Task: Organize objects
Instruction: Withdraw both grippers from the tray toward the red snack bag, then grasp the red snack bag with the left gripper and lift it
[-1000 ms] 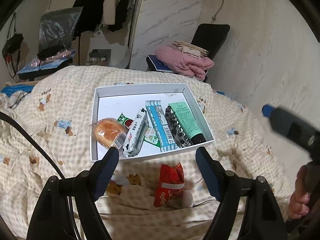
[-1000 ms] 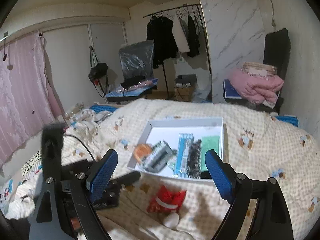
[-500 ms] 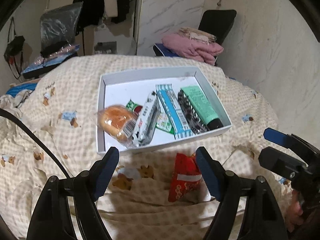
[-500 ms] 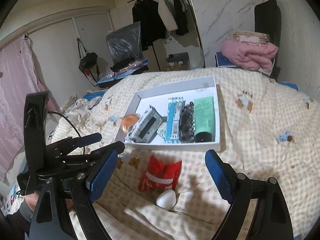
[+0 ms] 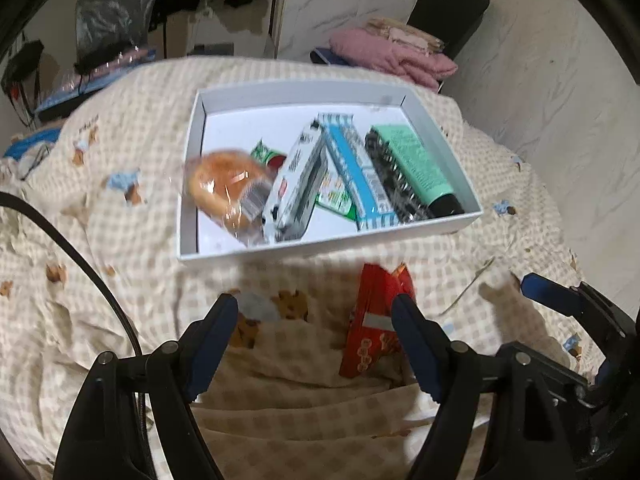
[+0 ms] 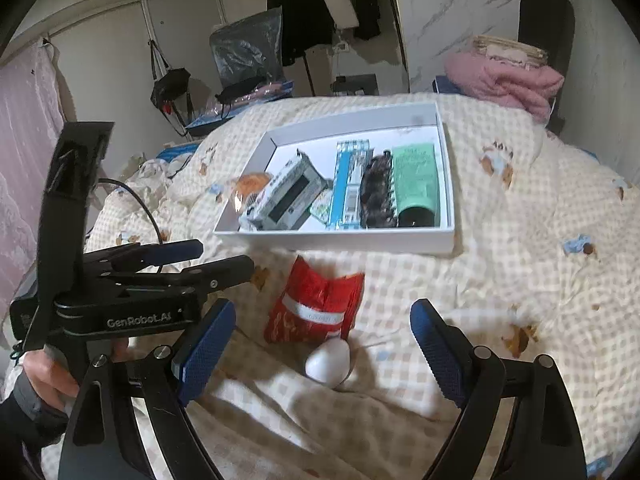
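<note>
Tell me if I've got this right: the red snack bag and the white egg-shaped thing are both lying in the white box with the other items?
Not quite. The red bag and white egg lie on the quilt in front of the box, not in it, as the right wrist view shows. The other items are in the box.

In the left wrist view the crinkled red foil snack packet (image 5: 370, 328) has its right edge covered by the left gripper's blue-padded finger, and the smooth white egg-shaped object (image 6: 328, 361) seen from the right wrist cannot be made out there at all. The round orange bun in clear plastic wrap (image 5: 224, 188) is smeared by motion blur, its label unreadable. Print on the flat green packet (image 5: 334, 196), half buried under the white rectangular carton (image 5: 296, 190), is too small to read.
</note>
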Demonstrator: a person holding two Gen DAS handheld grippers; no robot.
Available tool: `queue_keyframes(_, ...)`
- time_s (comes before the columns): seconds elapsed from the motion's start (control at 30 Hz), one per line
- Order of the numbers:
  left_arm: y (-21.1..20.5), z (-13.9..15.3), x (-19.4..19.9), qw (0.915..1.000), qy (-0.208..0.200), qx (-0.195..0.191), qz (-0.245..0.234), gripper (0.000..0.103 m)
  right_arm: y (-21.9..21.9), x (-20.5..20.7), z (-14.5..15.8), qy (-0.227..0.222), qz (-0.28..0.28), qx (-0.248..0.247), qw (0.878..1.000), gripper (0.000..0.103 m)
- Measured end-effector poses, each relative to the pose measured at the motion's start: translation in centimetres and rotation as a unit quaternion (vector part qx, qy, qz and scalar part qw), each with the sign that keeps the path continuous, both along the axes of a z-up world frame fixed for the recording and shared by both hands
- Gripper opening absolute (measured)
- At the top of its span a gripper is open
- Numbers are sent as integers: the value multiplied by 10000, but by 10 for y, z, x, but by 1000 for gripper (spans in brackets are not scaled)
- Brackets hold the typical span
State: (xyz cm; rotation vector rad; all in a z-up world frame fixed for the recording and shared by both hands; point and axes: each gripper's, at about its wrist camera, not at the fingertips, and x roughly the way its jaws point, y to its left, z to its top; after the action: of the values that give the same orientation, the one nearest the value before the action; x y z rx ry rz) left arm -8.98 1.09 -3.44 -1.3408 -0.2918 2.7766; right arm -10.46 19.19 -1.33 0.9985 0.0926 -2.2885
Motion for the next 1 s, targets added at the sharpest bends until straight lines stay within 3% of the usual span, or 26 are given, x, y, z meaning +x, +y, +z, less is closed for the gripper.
queue_keyframes(0.2, 13, -13, -1, 9994, -207, -222, -162, 81, 1, -1, -14, -177, -35, -1, 9998, 90)
queue_keyframes(0.33, 11, -17, -3, 9993, -293, -82, -216, 82, 4, -3, -19, -243, -55, -100, 9996, 90)
queue_keyframes(0.77, 7, -19, -6, 9992, -342, -166, -72, 81, 7, -8, -27, -453, -115, -201, 9987, 90)
queue_keyframes(0.87, 7, -16, -5, 9996, -220, -84, -149, 81, 15, -7, -22, -332, -245, -421, 9983, 90)
queue_keyframes(1.0, 10, 2, 0, 9988, 326, -225, -283, 81, 26, -9, -20, -315, -579, -678, 9955, 90)
